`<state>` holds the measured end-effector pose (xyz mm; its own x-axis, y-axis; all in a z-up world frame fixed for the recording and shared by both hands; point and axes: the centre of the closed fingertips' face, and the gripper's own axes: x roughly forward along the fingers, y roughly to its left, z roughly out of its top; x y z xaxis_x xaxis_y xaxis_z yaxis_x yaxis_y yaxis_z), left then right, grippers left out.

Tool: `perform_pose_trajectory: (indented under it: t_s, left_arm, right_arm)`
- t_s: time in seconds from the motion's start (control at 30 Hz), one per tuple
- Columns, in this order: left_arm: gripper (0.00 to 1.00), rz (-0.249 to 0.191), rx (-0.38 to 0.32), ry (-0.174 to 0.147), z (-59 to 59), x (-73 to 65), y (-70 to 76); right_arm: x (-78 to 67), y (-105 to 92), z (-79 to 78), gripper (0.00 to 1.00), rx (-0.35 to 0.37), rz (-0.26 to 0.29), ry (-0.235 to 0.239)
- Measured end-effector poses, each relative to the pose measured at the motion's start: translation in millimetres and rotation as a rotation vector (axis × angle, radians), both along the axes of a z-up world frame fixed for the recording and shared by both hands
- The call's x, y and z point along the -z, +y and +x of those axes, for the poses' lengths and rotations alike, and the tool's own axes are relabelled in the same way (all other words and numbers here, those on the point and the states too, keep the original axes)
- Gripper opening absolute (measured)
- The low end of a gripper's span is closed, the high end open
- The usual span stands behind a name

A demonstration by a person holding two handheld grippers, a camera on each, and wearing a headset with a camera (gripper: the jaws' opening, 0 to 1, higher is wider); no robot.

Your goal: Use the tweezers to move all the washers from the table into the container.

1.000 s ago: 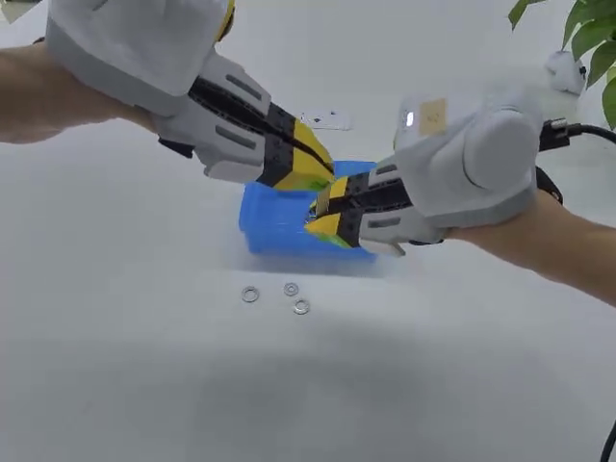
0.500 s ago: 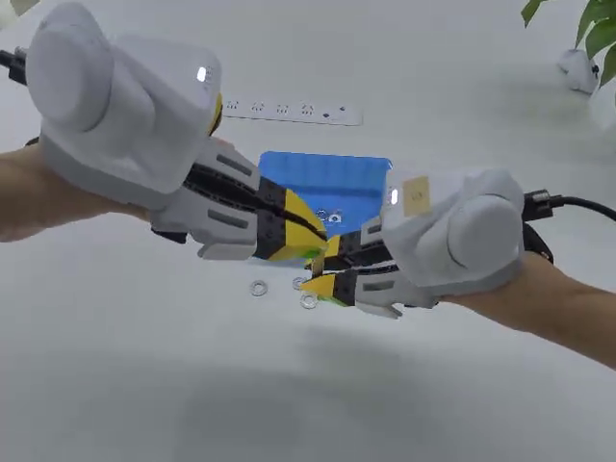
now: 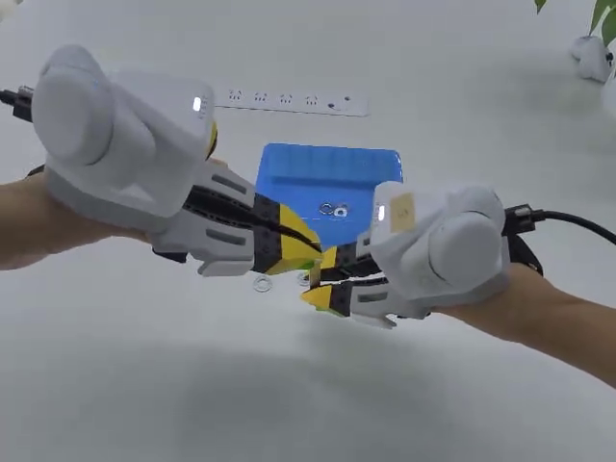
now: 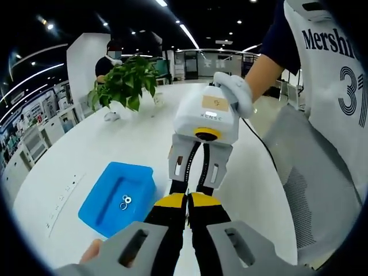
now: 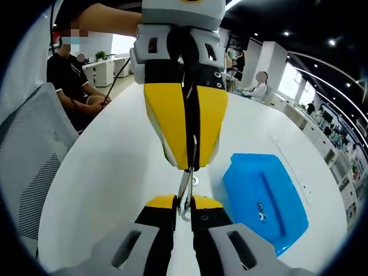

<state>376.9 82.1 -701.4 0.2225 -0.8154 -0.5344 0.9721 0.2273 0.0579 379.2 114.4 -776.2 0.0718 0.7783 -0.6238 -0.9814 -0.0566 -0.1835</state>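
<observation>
**Washers (image 3: 262, 283) left on the tabletop (image 3: 144, 385): tools back at the pick-up point**

One second ago both tools were over the container (image 3: 289, 178). They now sit off its near edge, low over the tabletop, where the loose washers lie. This suggests that one delivery is finished and the next pick-up is starting.

The left hand-held gripper (image 3: 313, 252) is clenched on the tweezers (image 5: 188, 172). The right hand-held gripper (image 3: 320, 279) meets it tip to tip, and its jaws are pressed onto the same tweezers.

One washer lies just beside the left jaw tips, on their outer side. A second is partly hidden behind the meeting tips. The head view showed three loose washers earlier, so a third probably lies under the tools.

Container contents: two washers (image 3: 333, 209) touching each other on the floor of the blue tray, just beyond the jaw tips. The task is judged partly complete.
</observation>
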Motion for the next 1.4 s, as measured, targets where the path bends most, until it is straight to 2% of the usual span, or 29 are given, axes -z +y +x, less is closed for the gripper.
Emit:
perform_pose_trajectory:
  t_s: [0.13, 0.53, 0.57, 0.63, 0.77, 0.93, 1.27, 1.4]
  left_arm:
    - [0.05, 0.001, 0.007, 0.007, -1.2, 3.6, -0.6]
    - [0.05, 0.011, 0.012, -0.023, 0.1, 4.1, -1.4]
    - [0.05, 0.008, 0.01, -0.011, -0.6, 5.1, -1.2]
    - [0.05, 0.01, 0.01, -0.02, 0.1, 5.5, -0.9]
    - [0.05, 0.007, 0.011, -0.005, -2.0, 6.5, -1.0]
    - [0.05, 0.011, 0.013, -0.009, -1.7, 6.4, -0.9]
    - [0.05, 0.01, -0.01, 0.023, 1.4, 7.0, 2.5]
    - [0.05, 0.007, -0.025, 0.052, 5.1, 7.2, 2.5]
  right_arm:
    - [3.9, -1.0, -0.9, 0.11, -0.005, -0.01, -0.005]
    - [4.7, 0.2, 2.6, 0.11, 0.017, 0.007, -0.002]
    - [5.4, 0.1, 2.7, 0.11, 0.016, 0.006, -0.003]
    - [5.8, 0.3, 2.7, 0.11, 0.021, 0.009, 0.004]
    - [6.8, 0.2, 1.9, 0.11, 0.019, 0.009, 0.006]
    - [6.2, 0.2, 2.2, 0.12, 0.023, 0.012, 0.008]
    - [2.6, -0.2, 0.2, 0.15, 0.015, 0.02, 0.036]
    - [3.0, 0.6, 3.1, 0.12, 0.017, 0.013, 0.035]
